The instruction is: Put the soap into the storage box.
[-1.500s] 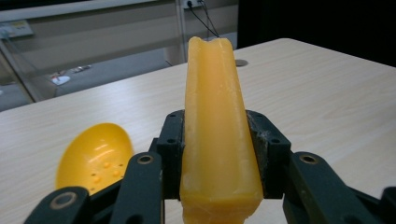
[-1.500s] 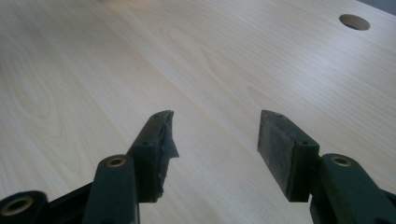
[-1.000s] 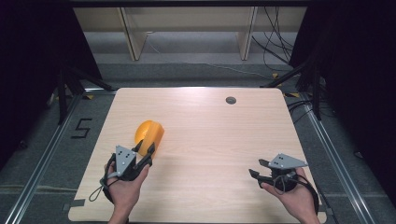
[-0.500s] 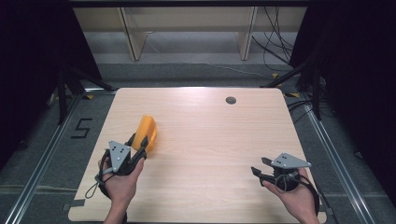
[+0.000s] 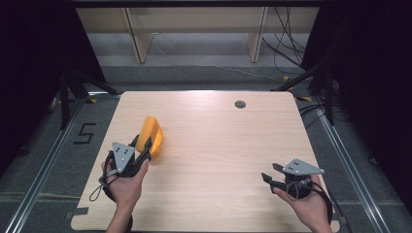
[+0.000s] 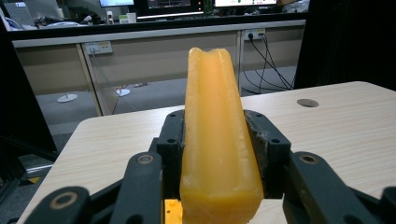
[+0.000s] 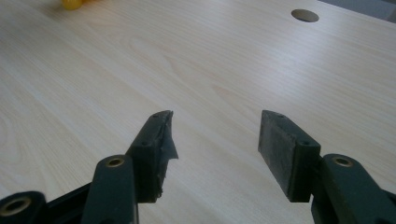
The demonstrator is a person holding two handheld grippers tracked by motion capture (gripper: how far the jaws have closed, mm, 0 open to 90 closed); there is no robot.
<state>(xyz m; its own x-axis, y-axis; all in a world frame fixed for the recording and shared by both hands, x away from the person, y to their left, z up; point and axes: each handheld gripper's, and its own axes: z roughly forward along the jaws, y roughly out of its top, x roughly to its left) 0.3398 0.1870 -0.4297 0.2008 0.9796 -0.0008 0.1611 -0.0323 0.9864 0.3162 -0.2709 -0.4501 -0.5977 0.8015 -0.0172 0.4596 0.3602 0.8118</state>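
Left tool (image 6: 219, 186) clamps the orange block (image 6: 218, 140) btwn both jaws, tilted up above the tabletop (image 5: 218, 145) w/ its far end free, prob. for carrying, while right tool (image 7: 215, 149) hangs open, holding nothing, near the tabletop's right front.

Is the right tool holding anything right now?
No. The right tool is open, its jaws spread apart with bare wooden table between them.

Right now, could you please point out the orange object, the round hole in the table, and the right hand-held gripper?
orange object (image 6: 218, 140): left gripper view, its front face between the jaws.
round hole (image 5: 240, 104): high view, its centre.
right hand-held gripper (image 7: 215, 149): right gripper view, midway between its open jaws.
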